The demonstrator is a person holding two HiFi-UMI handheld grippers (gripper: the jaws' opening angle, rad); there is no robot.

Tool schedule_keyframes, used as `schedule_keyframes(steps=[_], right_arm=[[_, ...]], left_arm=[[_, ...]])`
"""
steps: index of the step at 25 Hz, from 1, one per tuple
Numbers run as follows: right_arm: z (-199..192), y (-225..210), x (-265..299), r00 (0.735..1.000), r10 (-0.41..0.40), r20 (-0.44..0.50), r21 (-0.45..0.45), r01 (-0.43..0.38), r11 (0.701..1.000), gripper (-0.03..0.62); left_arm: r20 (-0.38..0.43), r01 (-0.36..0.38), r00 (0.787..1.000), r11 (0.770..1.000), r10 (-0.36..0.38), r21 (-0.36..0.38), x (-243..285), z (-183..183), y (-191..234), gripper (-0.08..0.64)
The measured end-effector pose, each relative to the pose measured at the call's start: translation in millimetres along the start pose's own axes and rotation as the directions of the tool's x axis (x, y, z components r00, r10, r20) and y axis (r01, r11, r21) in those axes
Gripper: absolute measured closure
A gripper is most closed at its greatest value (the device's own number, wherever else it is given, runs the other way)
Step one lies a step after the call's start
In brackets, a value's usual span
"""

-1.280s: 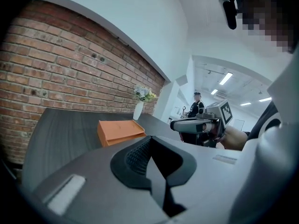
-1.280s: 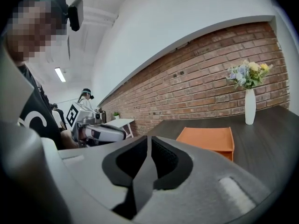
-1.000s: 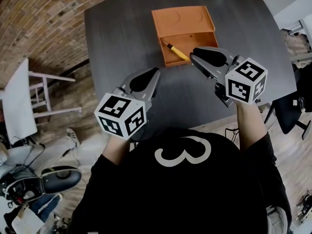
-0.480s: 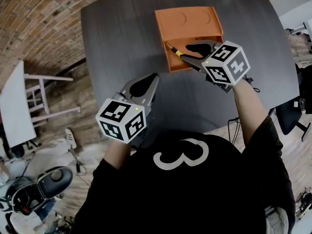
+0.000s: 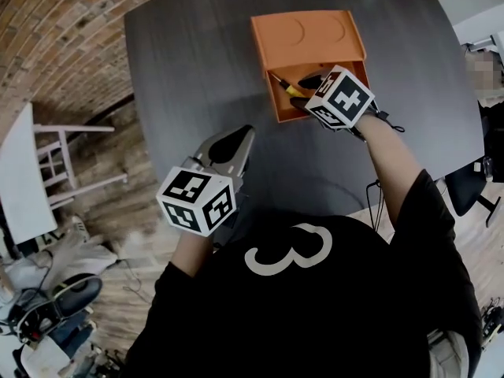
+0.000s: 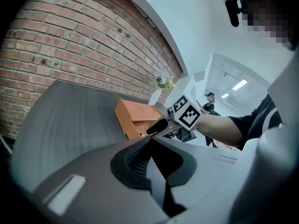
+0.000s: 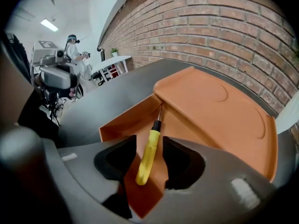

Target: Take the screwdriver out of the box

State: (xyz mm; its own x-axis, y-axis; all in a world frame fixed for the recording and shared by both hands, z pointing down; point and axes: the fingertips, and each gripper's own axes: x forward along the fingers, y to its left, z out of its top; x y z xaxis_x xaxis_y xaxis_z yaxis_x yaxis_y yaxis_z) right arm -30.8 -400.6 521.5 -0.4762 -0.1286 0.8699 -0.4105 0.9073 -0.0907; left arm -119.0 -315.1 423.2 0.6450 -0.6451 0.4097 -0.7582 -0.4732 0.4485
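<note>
Both jaws of right gripper [image 7: 148, 149] opening wide; screwdriver [image 7: 153, 136] lies between them in box [image 7: 210, 106], ungripped.

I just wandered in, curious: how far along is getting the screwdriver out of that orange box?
Done: the box is open and the right gripper is down at it. In hand: its fingers, opening, straddle the yellow screwdriver without pressing it. Left: close, lift it out. The left gripper hangs shut over the table.

Orange box [image 5: 311, 38] on dark table [image 5: 189, 77]
</note>
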Motion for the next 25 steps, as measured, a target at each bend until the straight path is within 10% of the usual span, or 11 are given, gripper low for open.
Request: schedule_keyframes(steps=[25], right_arm=[[-20, -15, 10, 0.978, -0.122, -0.167, -0.117, 0.103, 0.988, 0.512]], left_arm=[[-0.033, -0.027, 0.999, 0.999, 0.026, -0.025, 2, -14, 13, 0.545]])
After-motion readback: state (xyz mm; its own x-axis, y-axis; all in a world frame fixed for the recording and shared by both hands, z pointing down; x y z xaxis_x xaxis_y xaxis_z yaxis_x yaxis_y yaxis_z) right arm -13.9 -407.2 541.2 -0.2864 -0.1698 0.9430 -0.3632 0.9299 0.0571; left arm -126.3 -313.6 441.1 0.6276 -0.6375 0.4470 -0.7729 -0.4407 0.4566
